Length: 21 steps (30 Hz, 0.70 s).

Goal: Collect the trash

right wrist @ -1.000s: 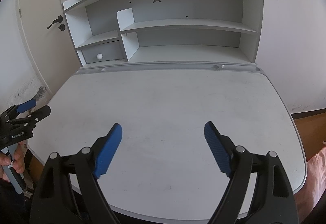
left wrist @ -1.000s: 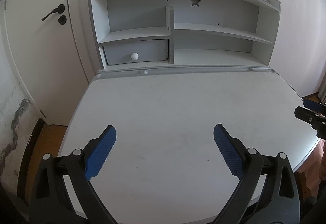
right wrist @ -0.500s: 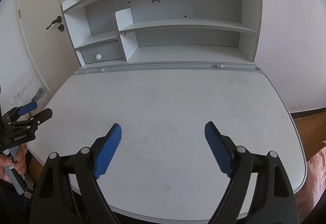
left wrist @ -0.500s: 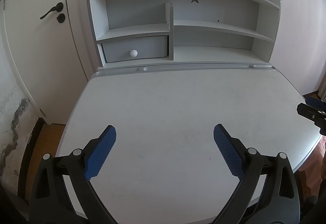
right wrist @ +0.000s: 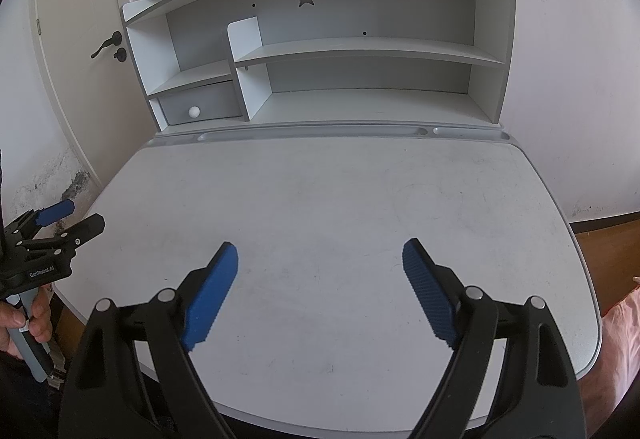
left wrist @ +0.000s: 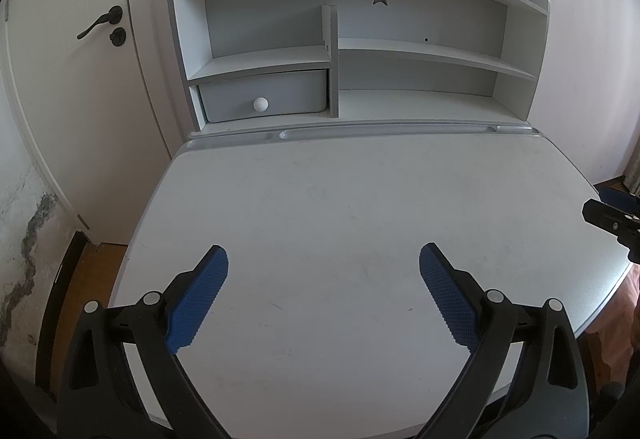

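No trash shows in either view. My left gripper (left wrist: pixel 323 259) is open and empty, held over the near left part of a grey desk top (left wrist: pixel 360 199). My right gripper (right wrist: pixel 320 251) is open and empty over the near middle of the same desk top (right wrist: pixel 340 191). The left gripper also shows at the left edge of the right wrist view (right wrist: pixel 72 217), open, held in a hand. The right gripper's tip shows at the right edge of the left wrist view (left wrist: pixel 610 217).
A grey shelf unit (left wrist: pixel 420 51) stands at the back of the desk, with a small drawer (left wrist: pixel 264 95) with a white knob. A white door (left wrist: pixel 80 59) is at the left. Wooden floor (right wrist: pixel 608 239) lies past the desk's right edge.
Both views have shifted slightly; the shelf unit sits a little lower in the left wrist view. Both grippers stay open and empty.
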{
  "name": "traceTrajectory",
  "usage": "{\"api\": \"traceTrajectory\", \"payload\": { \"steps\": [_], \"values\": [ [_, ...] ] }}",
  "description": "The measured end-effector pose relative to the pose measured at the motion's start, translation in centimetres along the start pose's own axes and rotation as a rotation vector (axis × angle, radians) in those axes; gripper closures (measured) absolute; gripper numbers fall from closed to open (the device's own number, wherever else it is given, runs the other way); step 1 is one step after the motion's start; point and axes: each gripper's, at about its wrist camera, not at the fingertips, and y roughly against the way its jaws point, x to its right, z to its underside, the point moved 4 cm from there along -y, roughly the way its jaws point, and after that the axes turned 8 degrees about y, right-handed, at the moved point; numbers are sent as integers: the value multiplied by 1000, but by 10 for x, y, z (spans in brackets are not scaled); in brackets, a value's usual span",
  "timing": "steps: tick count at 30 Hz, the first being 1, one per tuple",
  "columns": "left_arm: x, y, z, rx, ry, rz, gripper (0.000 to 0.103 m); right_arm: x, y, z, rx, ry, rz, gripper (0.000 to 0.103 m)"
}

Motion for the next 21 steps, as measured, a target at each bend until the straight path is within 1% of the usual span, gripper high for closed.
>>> {"api": "traceTrajectory", "payload": {
  "steps": [21],
  "values": [
    [1, -1, 2, -5, 1, -1, 9, 2, 0, 2, -2, 7, 1, 21]
  ]
}}
